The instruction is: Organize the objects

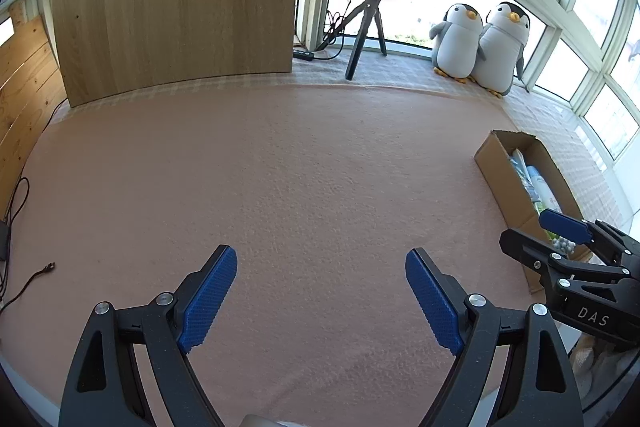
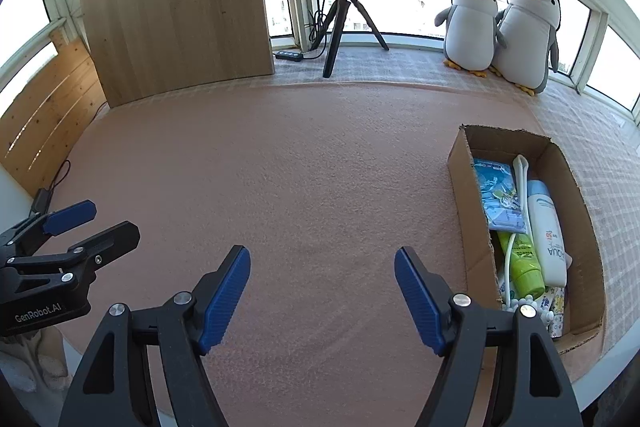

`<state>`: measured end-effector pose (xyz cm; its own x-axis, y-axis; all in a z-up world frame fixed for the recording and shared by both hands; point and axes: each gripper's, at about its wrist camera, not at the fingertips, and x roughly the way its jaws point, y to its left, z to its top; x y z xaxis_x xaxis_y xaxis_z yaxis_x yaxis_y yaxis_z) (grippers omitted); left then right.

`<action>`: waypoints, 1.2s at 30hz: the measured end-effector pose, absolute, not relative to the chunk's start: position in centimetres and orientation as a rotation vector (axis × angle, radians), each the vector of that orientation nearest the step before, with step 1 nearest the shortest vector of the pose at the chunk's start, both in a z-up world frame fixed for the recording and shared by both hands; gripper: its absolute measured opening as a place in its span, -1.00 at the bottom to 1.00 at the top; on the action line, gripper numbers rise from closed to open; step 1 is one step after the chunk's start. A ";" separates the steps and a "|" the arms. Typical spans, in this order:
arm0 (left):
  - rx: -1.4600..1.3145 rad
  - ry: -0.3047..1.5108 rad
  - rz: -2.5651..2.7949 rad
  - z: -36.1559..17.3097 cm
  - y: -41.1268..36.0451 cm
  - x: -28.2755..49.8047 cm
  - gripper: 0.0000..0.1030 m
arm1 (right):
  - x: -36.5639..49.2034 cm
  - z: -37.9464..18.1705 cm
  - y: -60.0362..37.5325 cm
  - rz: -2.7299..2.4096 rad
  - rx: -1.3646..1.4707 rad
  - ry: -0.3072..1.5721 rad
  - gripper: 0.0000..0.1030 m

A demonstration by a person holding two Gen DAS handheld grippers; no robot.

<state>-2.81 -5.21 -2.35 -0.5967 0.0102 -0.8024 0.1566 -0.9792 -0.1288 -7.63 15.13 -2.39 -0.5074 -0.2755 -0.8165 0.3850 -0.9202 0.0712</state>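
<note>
Pink felt mat (image 2: 304,163) lies under both wide-open, empty grippers, left gripper (image 1: 320,303) and right gripper (image 2: 322,301); right of the latter, a cardboard box (image 2: 464,163) holds a sunscreen bottle (image 2: 548,231).

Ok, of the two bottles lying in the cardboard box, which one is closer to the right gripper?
The green tube, lying beside the white sunscreen bottle in the cardboard box. It is on the side facing the open right gripper; the white one lies beyond it.

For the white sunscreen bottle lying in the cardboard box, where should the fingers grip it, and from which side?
Probably grip the white sunscreen bottle across its flat body from above. It lies flat between the green tube and the cardboard box wall, so only the top stays open.
</note>
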 end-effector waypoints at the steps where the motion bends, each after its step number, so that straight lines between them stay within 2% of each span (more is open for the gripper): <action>1: 1.371 0.287 -2.719 -2.4 -5.3 -2.8 0.73 | -7.6 -2.4 15.1 -2.434 1.289 0.166 0.39; 4: 1.380 0.294 -2.714 -2.6 -5.5 -3.0 0.79 | -7.7 -2.6 15.0 -2.433 1.297 0.168 0.39; 36: 1.401 0.301 -2.697 -3.3 -4.7 -3.7 0.81 | -8.8 -3.0 15.3 -2.425 1.324 0.170 0.39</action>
<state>-3.65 -4.69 -3.34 -0.5761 0.0126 -0.8173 0.1677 -0.9768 -0.1333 -8.82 15.26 -3.02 -0.4893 -0.2634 -0.8314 0.3766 -0.9236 0.0710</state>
